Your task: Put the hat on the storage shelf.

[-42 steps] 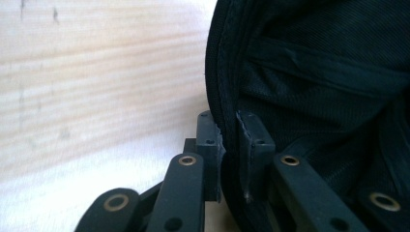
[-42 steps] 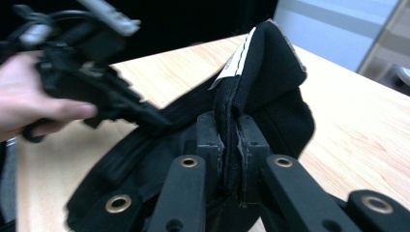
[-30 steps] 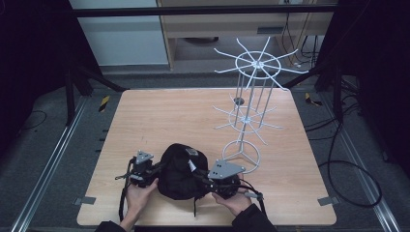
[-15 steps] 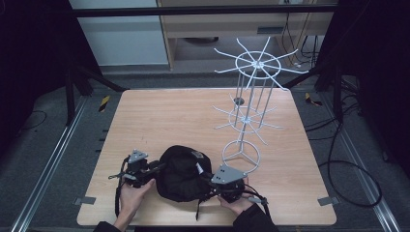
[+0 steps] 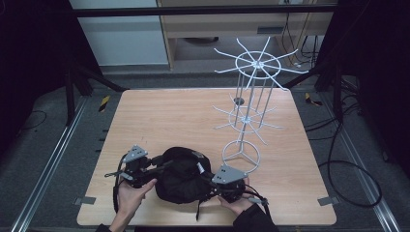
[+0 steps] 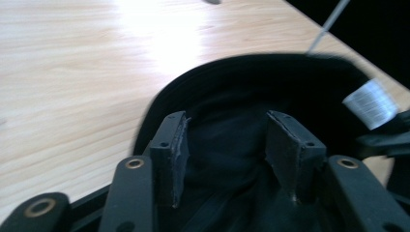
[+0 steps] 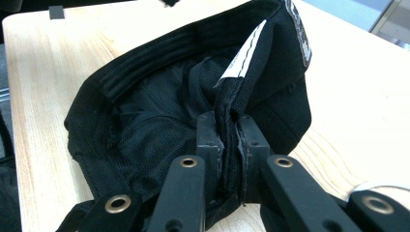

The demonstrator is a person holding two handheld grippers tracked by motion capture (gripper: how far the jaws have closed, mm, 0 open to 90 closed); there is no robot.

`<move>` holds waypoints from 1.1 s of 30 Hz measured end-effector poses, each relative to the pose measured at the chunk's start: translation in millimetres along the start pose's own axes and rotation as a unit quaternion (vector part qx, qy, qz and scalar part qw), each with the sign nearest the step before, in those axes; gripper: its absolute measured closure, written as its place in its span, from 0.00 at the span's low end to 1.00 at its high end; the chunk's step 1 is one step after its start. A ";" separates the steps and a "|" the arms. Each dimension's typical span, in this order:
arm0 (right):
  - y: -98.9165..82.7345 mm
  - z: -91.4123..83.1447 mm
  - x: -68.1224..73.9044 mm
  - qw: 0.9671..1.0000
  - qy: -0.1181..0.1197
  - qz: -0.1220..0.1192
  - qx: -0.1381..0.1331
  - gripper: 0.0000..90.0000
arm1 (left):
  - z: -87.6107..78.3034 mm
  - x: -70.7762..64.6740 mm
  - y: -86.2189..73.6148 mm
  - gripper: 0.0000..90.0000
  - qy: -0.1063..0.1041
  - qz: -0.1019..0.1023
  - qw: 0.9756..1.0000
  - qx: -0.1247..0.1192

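A black cap (image 5: 181,176) lies upside down near the table's front edge, between my two grippers. My right gripper (image 5: 211,186) is shut on the cap's rim; in the right gripper view the sweatband (image 7: 227,104) with its white label (image 7: 244,58) is pinched between the pads of the right gripper (image 7: 226,121). My left gripper (image 5: 162,167) is at the cap's left side. Its jaws have just been opening: in the left gripper view the left gripper (image 6: 225,128) stands open, with the cap's brim (image 6: 251,79) and loose fabric beyond the pads, not pressed.
A white wire display rack (image 5: 249,116) with two tiers of spokes stands on its ring base (image 5: 240,154) just behind and to the right of the cap. The wooden table (image 5: 169,116) stretches out behind. Cables lie on the floor at the right.
My left gripper has let go of the cap, opened, and risen a little, moving slightly to the left. The right gripper has kept its hold and its place.
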State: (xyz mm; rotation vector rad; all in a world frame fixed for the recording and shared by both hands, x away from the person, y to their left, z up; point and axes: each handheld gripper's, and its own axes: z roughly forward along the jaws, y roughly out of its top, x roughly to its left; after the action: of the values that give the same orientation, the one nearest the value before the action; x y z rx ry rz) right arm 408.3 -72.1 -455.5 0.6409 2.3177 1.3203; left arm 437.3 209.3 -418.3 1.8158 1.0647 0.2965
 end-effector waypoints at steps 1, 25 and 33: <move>0.0 0.3 0.5 1.000 0.001 -0.001 0.000 0.92 | 1.1 -1.8 1.7 0.52 -0.005 -0.002 1.000 -0.002; -1.7 6.3 10.2 1.000 0.022 -0.020 0.005 0.92 | 36.4 -32.7 11.1 0.35 -0.017 -0.051 0.999 -0.005; -2.6 9.9 13.6 0.999 0.028 -0.026 0.011 0.92 | 41.7 -46.2 6.4 0.33 -0.011 -0.032 0.999 0.012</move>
State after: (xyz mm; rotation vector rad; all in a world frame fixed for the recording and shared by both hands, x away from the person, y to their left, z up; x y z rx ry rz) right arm 402.0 -58.7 -464.0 0.5520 2.3801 1.3075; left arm 439.0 146.9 -422.4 1.7988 1.1120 0.2259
